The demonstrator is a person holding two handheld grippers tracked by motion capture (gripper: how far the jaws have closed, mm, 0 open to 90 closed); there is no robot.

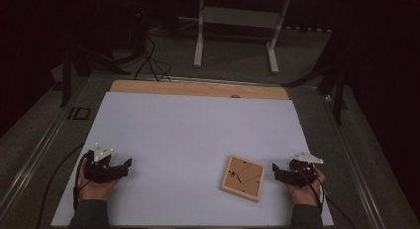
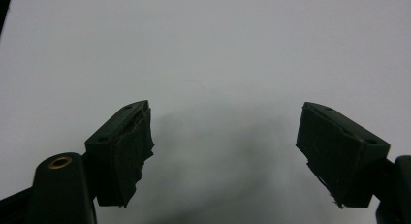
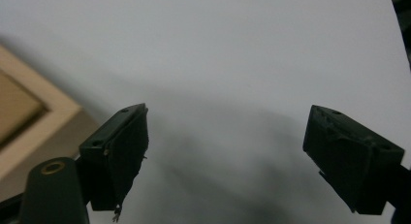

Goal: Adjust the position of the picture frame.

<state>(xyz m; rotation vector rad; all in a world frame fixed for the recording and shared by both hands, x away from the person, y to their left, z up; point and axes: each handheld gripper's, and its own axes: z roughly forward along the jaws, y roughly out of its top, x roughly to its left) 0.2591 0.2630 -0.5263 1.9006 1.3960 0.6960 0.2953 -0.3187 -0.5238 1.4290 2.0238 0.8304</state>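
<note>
High view | left gripper [image 1: 128,162] jaws wide apart, empty | right gripper [image 1: 274,168] likewise, beside clock [image 1: 242,177]

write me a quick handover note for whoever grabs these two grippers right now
Left gripper: open, holding nothing, resting low at the near left of the white table cover, far from the work.
Right gripper: open, holding nothing, at the near right, jaws pointing at the clock but not touching it.
Square light wooden wall clock with black hands: lies flat, face up, turned slightly askew, just left of the right gripper; its frame corner shows in the right gripper view.
Done: nothing visibly handled.
Left: the clock is yet to be gripped; the right gripper is likely best placed.
</note>
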